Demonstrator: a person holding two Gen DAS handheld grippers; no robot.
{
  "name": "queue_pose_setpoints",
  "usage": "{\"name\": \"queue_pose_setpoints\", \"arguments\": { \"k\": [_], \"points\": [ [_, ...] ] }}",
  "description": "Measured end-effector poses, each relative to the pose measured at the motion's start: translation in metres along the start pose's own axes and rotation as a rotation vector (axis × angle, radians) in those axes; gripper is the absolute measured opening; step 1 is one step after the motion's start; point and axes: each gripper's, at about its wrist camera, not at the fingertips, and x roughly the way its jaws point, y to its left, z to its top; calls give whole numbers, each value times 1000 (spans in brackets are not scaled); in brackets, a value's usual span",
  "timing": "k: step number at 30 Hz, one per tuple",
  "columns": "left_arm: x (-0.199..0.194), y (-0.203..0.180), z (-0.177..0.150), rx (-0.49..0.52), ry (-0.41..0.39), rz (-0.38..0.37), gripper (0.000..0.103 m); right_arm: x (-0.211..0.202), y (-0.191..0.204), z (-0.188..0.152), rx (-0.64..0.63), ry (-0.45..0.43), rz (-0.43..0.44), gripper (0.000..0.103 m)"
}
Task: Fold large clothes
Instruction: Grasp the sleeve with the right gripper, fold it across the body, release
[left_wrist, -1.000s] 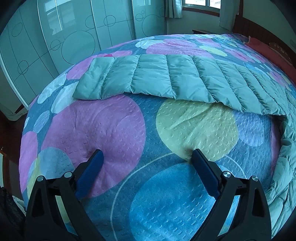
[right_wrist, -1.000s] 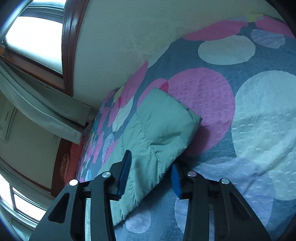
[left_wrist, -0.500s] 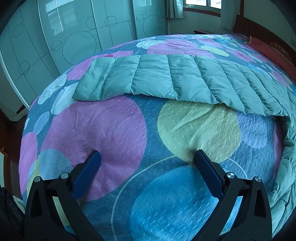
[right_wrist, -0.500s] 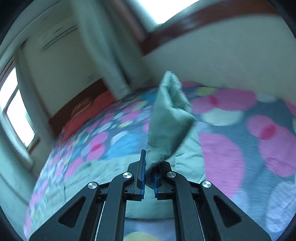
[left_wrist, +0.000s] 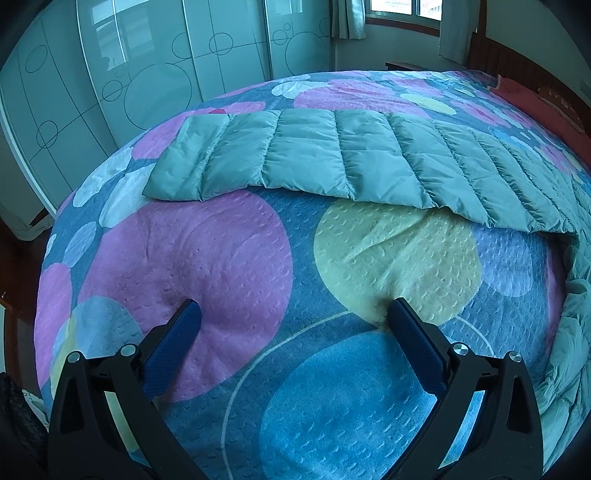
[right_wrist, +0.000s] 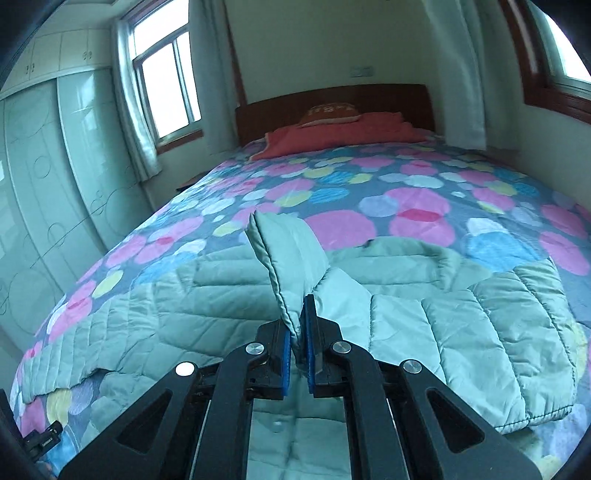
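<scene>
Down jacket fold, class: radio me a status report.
Right gripper shut on sleeve cuff, lifted over down jacket. Left gripper open, resting on bedspread. Other sleeve flat. Nothing obstructing.

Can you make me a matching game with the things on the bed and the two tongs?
Things:
1. puffy green quilted jacket sleeve
2. left tongs
3. right tongs
4. orange-red pillow

States or places:
A. wide open, holding nothing
B. up by the brown wooden headboard
C. lying flat across the spotty bedspread
D. shut on the cuff of the jacket's other sleeve

Pairs: 1-C, 2-A, 3-D, 4-B
</scene>
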Motion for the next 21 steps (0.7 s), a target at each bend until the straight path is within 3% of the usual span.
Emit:
{"name": "queue_pose_setpoints", "arguments": {
  "k": [7, 15, 21],
  "points": [
    [0, 0, 0, 0, 0, 1, 101, 44, 69, -25, -110, 140, 90, 6],
    [0, 0, 0, 0, -1, 1, 101, 75, 99, -51, -185, 279, 139, 6],
    [0, 0, 0, 0, -1, 1, 101, 80, 110, -56, -206, 305, 148, 10]
  ]
}}
